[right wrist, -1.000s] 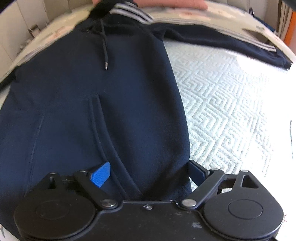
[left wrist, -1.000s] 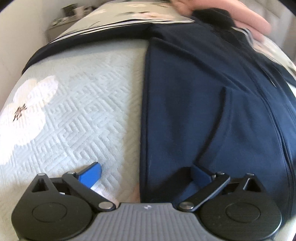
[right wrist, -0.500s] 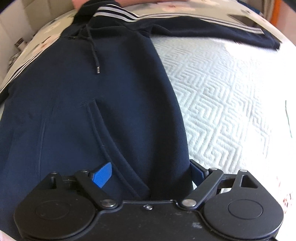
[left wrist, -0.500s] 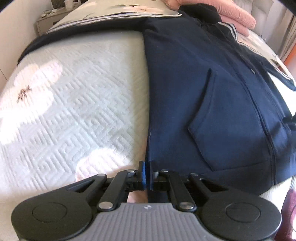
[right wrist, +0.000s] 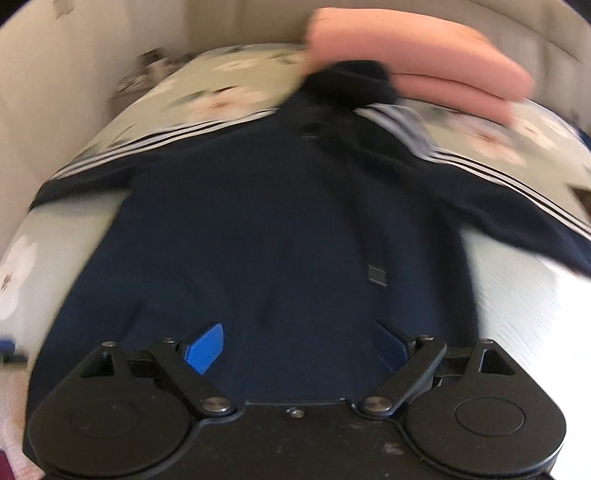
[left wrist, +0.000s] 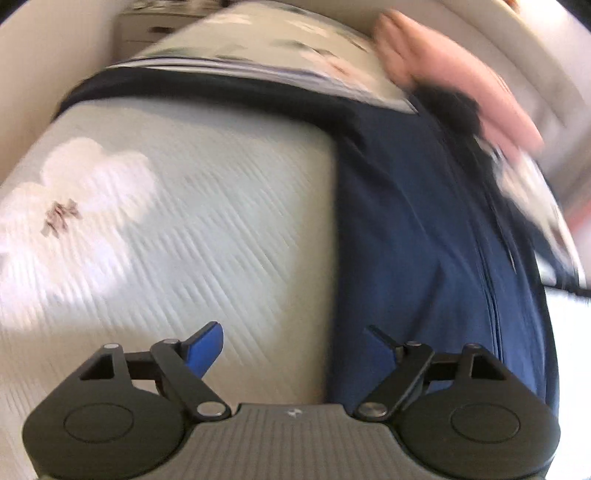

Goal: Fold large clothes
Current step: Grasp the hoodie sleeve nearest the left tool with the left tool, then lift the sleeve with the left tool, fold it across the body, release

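Observation:
A navy hoodie (right wrist: 277, 240) lies flat, front up, on the pale quilted bedspread (left wrist: 184, 240). Its white-striped sleeves spread to the left (right wrist: 110, 162) and to the right (right wrist: 498, 192), and a drawstring tip (right wrist: 376, 275) rests on the chest. My right gripper (right wrist: 297, 349) hovers open above the hoodie's lower front, with nothing between its blue pads. In the left wrist view the hoodie (left wrist: 406, 240) fills the right half. My left gripper (left wrist: 293, 347) hangs over the hoodie's left side edge; its jaws are opening and grip nothing. Both views are motion-blurred.
Folded pink bedding (right wrist: 424, 74) lies by the hood at the head of the bed, on a floral cover (left wrist: 277, 48). A bedside cabinet (left wrist: 155, 26) stands at the far left by the wall. A pinkish fabric (right wrist: 14, 424) shows at the bed's near left edge.
The left gripper stood open, shut at the hoodie's hem corner, then opened again. Both grippers have lifted and pulled back, so more of the hoodie and bed shows.

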`<state>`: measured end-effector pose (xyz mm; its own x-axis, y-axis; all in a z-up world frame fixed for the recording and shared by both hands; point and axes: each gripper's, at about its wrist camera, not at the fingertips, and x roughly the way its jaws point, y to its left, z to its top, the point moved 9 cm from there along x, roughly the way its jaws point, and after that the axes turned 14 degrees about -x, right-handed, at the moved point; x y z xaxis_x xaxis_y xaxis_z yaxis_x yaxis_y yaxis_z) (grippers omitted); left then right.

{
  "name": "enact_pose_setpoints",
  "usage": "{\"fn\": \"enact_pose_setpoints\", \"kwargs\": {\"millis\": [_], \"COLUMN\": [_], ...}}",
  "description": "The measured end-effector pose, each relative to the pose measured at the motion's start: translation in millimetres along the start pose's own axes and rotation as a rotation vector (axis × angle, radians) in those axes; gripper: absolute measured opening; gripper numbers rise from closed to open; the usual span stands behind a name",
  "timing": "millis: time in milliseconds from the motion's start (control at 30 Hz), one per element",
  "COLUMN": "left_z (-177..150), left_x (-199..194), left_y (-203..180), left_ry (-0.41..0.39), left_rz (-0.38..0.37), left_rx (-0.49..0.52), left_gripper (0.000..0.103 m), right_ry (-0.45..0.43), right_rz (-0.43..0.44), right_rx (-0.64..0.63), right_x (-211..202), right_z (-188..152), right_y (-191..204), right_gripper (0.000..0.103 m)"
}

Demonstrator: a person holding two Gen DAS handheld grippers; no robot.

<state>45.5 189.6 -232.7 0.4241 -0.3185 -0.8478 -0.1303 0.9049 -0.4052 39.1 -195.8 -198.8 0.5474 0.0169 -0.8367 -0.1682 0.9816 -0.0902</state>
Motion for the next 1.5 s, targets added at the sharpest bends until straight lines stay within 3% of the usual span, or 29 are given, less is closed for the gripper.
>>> {"fn": "enact_pose_setpoints", "kwargs": {"millis": [133, 267, 467, 533, 600, 733, 1067, 1167, 1233, 1300, 1400, 1500], "left_z": [63.2, 121.1, 208.1, 233.3, 249.1, 262.2, 286.4, 293.4, 296.1, 302.2, 315.5, 329.2], "left_x": [-4.6, -0.1, 20.0, 35.7, 49.2, 69.5, 85.2, 86.4, 83.0, 74.2, 48.8, 10.9], "left_y": [26.0, 53.7, 78.2, 89.6, 105.6, 125.6, 142.0, 144.7, 142.6, 133.3, 100.6, 47.1], "left_ry": [-0.104, -0.133, -0.256, -0.304, -0.315, -0.32, -0.423, -0.441, -0.464, -0.509, -0.602, -0.68], "left_rz": [0.0, -0.018, 0.039, 0.058, 0.083, 0.054, 0.094, 0.133, 0.173, 0.202, 0.218, 0.144], "left_rx": [-0.109, -0.294, -0.336, -0.365, -0.423, -0.534, -0.598, -0.61, -0.589, -0.52, -0.398, -0.31], "left_gripper": [0.084, 0.084, 0.084, 0.084, 0.082, 0.081, 0.08, 0.061, 0.025, 0.012, 0.01, 0.009], "right_ry": [0.0, 0.038, 0.099, 0.078, 0.021, -0.03, -0.083, -0.093, -0.103, -0.11, -0.11, -0.106], "right_rz": [0.093, 0.155, 0.145, 0.148, 0.156, 0.184, 0.206, 0.209, 0.209, 0.211, 0.215, 0.215], "right_rx": [-0.104, -0.155, -0.245, -0.248, -0.223, -0.225, -0.225, -0.227, -0.228, -0.228, -0.228, -0.229], "right_x": [37.6, 74.5, 117.8, 129.8, 126.2, 125.0, 114.1, 113.7, 113.0, 111.9, 110.6, 109.0], "right_z": [27.3, 38.6, 41.2, 42.6, 43.6, 38.0, 34.3, 33.7, 32.9, 32.2, 31.8, 31.3], "right_y": [49.3, 87.2, 119.1, 122.7, 122.0, 119.6, 114.6, 114.5, 114.3, 113.9, 113.3, 113.0], "right_gripper": [0.103, 0.103, 0.103, 0.103, 0.103, 0.103, 0.103, 0.103, 0.103, 0.103, 0.103, 0.103]}}
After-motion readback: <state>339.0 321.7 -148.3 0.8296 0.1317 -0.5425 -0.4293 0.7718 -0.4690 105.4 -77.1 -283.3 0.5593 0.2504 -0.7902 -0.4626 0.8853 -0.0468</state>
